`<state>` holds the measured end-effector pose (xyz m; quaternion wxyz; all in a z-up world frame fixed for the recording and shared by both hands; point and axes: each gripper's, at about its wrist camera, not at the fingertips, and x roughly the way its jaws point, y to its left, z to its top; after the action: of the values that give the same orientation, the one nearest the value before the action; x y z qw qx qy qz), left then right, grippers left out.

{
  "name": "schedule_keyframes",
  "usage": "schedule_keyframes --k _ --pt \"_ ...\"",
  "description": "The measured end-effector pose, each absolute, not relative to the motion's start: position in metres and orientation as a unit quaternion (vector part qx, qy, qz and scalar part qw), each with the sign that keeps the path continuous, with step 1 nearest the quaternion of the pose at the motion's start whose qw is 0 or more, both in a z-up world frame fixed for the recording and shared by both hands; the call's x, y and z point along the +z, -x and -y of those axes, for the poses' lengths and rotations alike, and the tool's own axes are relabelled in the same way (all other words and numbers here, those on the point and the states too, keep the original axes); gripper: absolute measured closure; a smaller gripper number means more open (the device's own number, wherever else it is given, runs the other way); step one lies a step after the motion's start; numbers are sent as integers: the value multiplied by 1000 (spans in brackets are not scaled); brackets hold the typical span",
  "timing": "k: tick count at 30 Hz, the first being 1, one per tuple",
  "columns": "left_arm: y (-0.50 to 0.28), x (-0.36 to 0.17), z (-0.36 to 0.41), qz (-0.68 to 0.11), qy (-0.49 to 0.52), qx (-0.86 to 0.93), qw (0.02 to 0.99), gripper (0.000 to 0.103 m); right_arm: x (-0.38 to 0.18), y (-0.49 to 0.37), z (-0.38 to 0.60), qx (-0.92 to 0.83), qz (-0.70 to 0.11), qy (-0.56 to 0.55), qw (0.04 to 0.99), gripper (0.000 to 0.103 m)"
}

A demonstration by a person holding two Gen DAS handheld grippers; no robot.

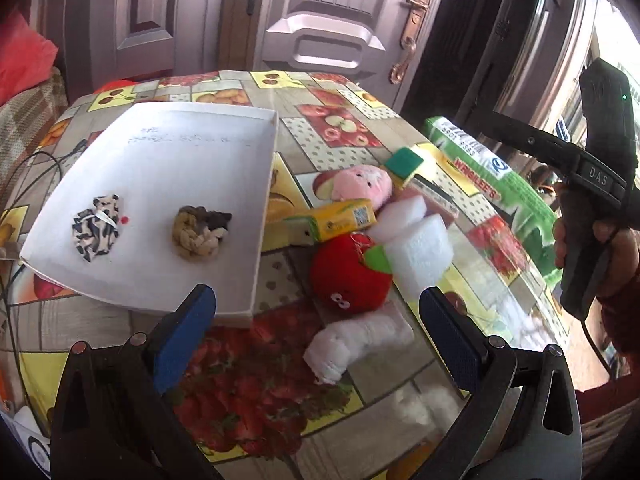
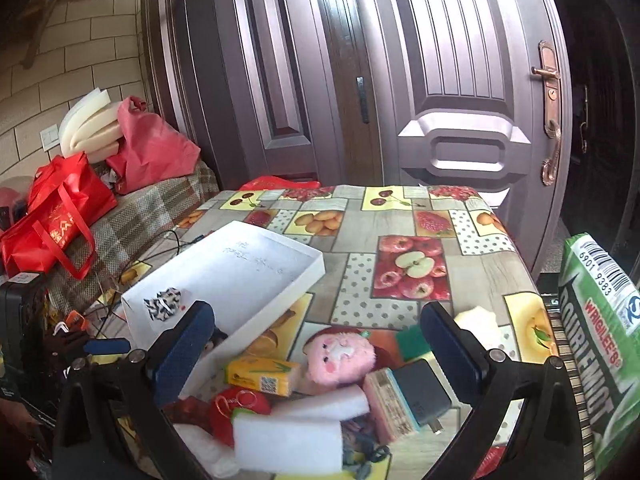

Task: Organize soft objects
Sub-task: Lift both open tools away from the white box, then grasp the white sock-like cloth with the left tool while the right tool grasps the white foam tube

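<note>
A white shallow box (image 1: 168,168) on the table holds a black-and-white scrunchie (image 1: 96,227) and a brown braided scrunchie (image 1: 200,236). Right of it lies a pile: a red strawberry plush (image 1: 348,280), a pink plush (image 1: 356,184), white foam blocks (image 1: 416,248), a white cloth roll (image 1: 352,344), a green-yellow sponge (image 1: 404,162) and a yellow carton (image 1: 336,220). My left gripper (image 1: 318,312) is open and empty, just above the red plush and the cloth roll. My right gripper (image 2: 316,332) is open and empty above the pile, over the pink plush (image 2: 340,356) and foam (image 2: 288,440).
A green Wrigley's box (image 1: 492,176) stands at the table's right edge, also in the right wrist view (image 2: 596,344). A dark charger (image 2: 420,392) and a pink pack (image 2: 388,404) lie in the pile. Cables (image 2: 160,248) and red bags (image 2: 56,216) are left of the table. A door (image 2: 440,100) is behind.
</note>
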<state>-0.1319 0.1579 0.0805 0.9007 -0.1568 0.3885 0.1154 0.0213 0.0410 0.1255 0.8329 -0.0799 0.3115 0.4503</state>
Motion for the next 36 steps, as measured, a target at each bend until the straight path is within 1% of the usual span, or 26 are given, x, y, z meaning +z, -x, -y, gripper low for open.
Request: schedule_keyframes --k 3,5,8,13,15,16,20,22,23,28,36 --pt "122 58 -137 -421 146 95 890 1 100 -13 -26 450 -349 117 814 0" --pt "115 47 -129 -435 133 94 885 4 86 -6 -21 456 -369 121 801 0" --pt "107 37 -123 -449 123 99 880 5 74 1 -28 464 -395 123 783 0" --pt "100 29 -120 -454 112 103 878 6 63 10 -49 478 -401 128 771 0" --pt "98 24 -120 -461 108 103 875 22 58 11 -60 472 -406 135 771 0" --pt "96 21 -121 -466 107 103 872 27 54 11 -66 469 -411 140 769 0" --pt "102 22 -120 -460 103 95 877 35 39 13 -78 459 -433 166 758 0" --pt "106 22 -120 -459 107 96 877 39 36 12 -76 459 -445 156 753 1" --pt "108 23 -122 -457 110 97 877 41 36 11 -75 460 -449 146 752 15" --pt "124 32 -126 -439 131 111 882 45 52 7 -61 466 -439 115 760 15" --pt "153 77 -132 -377 136 150 904 45 116 -6 -31 446 -362 53 817 14"
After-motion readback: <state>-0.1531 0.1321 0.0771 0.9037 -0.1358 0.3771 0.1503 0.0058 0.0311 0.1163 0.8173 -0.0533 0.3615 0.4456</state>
